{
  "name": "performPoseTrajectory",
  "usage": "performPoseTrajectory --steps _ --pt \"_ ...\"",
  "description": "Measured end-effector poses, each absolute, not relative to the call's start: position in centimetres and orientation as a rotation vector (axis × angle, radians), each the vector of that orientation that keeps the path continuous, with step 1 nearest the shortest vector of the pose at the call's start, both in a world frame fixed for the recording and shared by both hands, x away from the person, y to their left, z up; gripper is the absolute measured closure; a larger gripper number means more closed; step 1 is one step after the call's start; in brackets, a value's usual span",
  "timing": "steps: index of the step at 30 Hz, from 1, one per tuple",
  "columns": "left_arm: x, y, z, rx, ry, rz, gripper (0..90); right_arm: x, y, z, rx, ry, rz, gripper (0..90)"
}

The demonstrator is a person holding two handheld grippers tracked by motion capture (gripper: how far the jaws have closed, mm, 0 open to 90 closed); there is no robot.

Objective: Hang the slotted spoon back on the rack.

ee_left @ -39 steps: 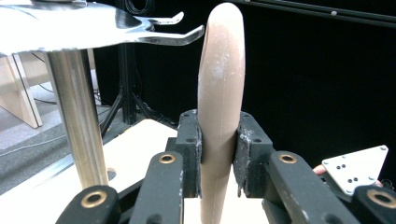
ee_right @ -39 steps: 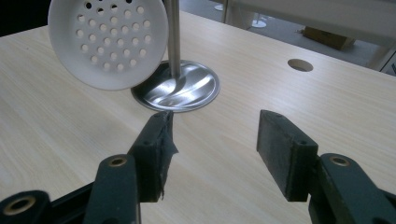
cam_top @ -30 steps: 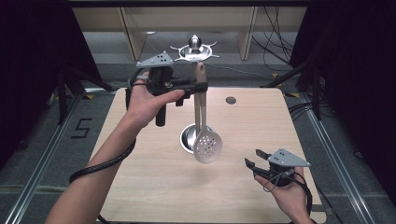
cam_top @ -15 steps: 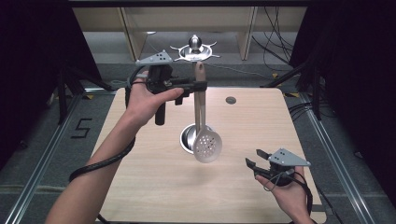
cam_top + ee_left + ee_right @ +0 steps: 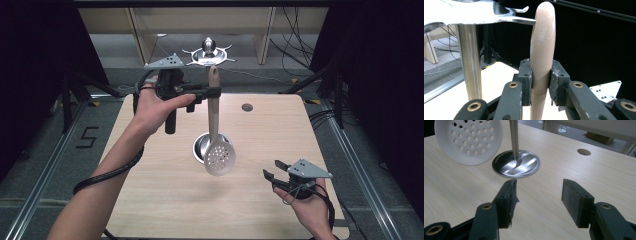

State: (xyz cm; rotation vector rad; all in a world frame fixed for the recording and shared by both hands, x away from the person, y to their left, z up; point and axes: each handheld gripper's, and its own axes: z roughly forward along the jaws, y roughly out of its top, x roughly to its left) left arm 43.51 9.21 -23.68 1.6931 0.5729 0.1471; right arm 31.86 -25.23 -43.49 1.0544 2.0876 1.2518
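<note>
A skimmer hangs upright over the table, its beige handle (image 5: 214,107) up and its white perforated head (image 5: 220,159) down. My left gripper (image 5: 214,92) is shut on the upper handle (image 5: 542,45), and both pads press on it in the left gripper view. Just behind stands a metal utensil stand with hooks (image 5: 207,52) on top. One hook tip (image 5: 524,21) reaches close to the handle's end. The stand's round base (image 5: 200,148) rests on the table. My right gripper (image 5: 271,169) is open low at the table's front right, with nothing between its fingers (image 5: 506,200).
The wooden table (image 5: 165,200) has a small round hole (image 5: 247,107) at its back right. Shelving and cables lie on the floor beyond the far edge. The stand's pole (image 5: 514,137) rises from the base (image 5: 516,165) beside the skimmer head (image 5: 467,140).
</note>
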Motion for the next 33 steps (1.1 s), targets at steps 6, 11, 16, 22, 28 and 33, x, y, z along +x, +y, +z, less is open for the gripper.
performPoseTrajectory --steps 6,11,16,22,28,33 --pt "43.68 9.34 -23.8 1.679 0.579 0.122 73.0 31.82 -25.28 -43.49 1.063 2.089 1.247 46.4" --pt "44.02 9.56 -24.05 1.653 0.594 0.09 72.8 31.98 -25.39 -43.61 1.024 2.078 1.24 46.4" --pt "44.15 9.61 -24.03 1.655 0.598 0.092 72.5 31.95 -25.32 -43.65 1.039 2.092 1.241 46.4" --pt "44.3 9.65 -24.12 1.652 0.603 0.103 71.9 31.91 -25.3 -43.65 1.044 2.096 1.238 46.4" --pt "44.37 9.63 -24.21 1.644 0.613 0.13 70.5 31.7 -25.2 -43.66 1.085 2.095 1.245 46.4" --pt "44.42 9.67 -24.34 1.638 0.62 0.151 69.8 31.92 -25.34 -43.72 1.046 2.093 1.24 46.3"
